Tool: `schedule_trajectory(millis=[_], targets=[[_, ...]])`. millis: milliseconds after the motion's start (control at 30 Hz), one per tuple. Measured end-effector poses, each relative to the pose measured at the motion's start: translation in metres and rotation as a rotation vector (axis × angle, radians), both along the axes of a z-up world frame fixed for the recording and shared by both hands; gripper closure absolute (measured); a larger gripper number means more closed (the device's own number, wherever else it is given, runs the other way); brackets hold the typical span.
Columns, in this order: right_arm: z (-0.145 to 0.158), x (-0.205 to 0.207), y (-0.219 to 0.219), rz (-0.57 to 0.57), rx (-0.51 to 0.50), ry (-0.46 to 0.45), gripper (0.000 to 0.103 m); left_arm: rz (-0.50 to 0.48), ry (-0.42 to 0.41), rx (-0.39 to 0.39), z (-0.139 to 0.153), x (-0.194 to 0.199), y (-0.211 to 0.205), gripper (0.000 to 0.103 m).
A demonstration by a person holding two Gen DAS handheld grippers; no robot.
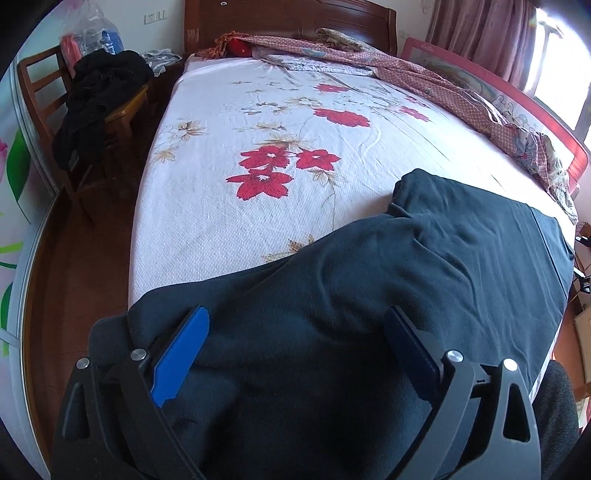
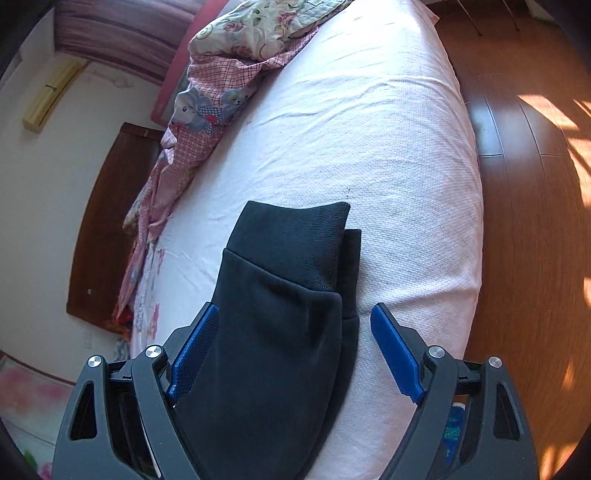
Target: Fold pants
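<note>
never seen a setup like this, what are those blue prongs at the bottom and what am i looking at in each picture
Each picture comes from a camera mounted on a hand-held two-finger gripper; a person carries one in each hand. The blue prongs are the finger pads. The left gripper looks across a bed with a floral sheet toward a chair heaped with dark clothes. The right gripper looks along the cuffed leg ends of the dark pants. The pants lie on the bed. Both grippers are open, so nothing is held.

Wooden floor [image 2: 524, 206], sunlit; wooden chair [image 1: 44, 85] beside bed [image 1: 258, 122]; pink curtains [image 1: 480, 33].
</note>
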State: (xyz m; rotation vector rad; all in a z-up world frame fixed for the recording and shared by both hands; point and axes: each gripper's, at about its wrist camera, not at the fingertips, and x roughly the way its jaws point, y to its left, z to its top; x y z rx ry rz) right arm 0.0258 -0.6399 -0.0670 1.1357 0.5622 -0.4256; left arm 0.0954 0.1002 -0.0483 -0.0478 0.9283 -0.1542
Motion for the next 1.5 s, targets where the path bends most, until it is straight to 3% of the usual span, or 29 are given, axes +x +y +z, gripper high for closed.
schedule_trajectory(millis=[67,167,200,233,300,433,567,767,933,1133,1233,1333,1433,1467,1500], targets=[[-0.001,0.006,0.004,0.024,-0.020,0.021,0.020,0.001,0.007,0.002,0.001,0.000,0.000,0.007],[-0.002,0.013,0.011,0.063,-0.087,0.099,0.036,-0.001,0.011,-0.002,0.005,-0.001,0.000,0.007],[-0.002,0.014,0.012,0.074,-0.107,0.131,0.053,0.000,0.011,-0.009,0.007,-0.001,0.001,0.007],[-0.003,0.013,0.010,0.074,-0.121,0.172,0.076,0.003,0.008,-0.019,0.009,-0.003,0.003,0.007],[-0.008,0.007,0.000,0.081,-0.081,0.160,0.083,0.015,0.004,-0.036,0.016,-0.007,0.008,0.005],[0.009,0.010,0.011,0.135,-0.183,0.201,0.086,0.048,-0.019,-0.056,0.032,-0.021,0.026,0.005],[0.044,0.016,0.027,0.158,-0.287,0.171,0.087,0.091,-0.041,-0.059,0.048,-0.036,0.048,0.005],[0.099,0.040,0.080,0.292,-0.479,0.158,0.087,0.168,-0.091,-0.098,0.068,-0.059,0.079,0.004],[0.136,0.056,0.152,0.433,-0.649,0.131,0.087,0.215,-0.112,-0.147,0.070,-0.076,0.096,0.004],[0.161,0.052,0.274,0.651,-0.854,0.073,0.087,0.251,-0.131,-0.187,0.066,-0.093,0.114,0.004],[0.149,0.038,0.344,0.776,-0.946,0.062,0.087,0.277,-0.129,-0.212,0.061,-0.100,0.125,0.004],[0.106,0.023,0.422,0.926,-1.129,0.130,0.087,0.298,-0.132,-0.232,0.056,-0.107,0.134,0.004],[0.022,0.007,0.490,1.118,-1.398,0.276,0.087,0.315,-0.133,-0.250,0.053,-0.113,0.139,0.004],[-0.009,-0.003,0.506,1.152,-1.549,0.329,0.087,0.320,-0.134,-0.257,0.053,-0.115,0.140,0.004],[-0.024,-0.015,0.515,1.129,-1.707,0.323,0.087,0.324,-0.134,-0.262,0.052,-0.117,0.142,0.004]])
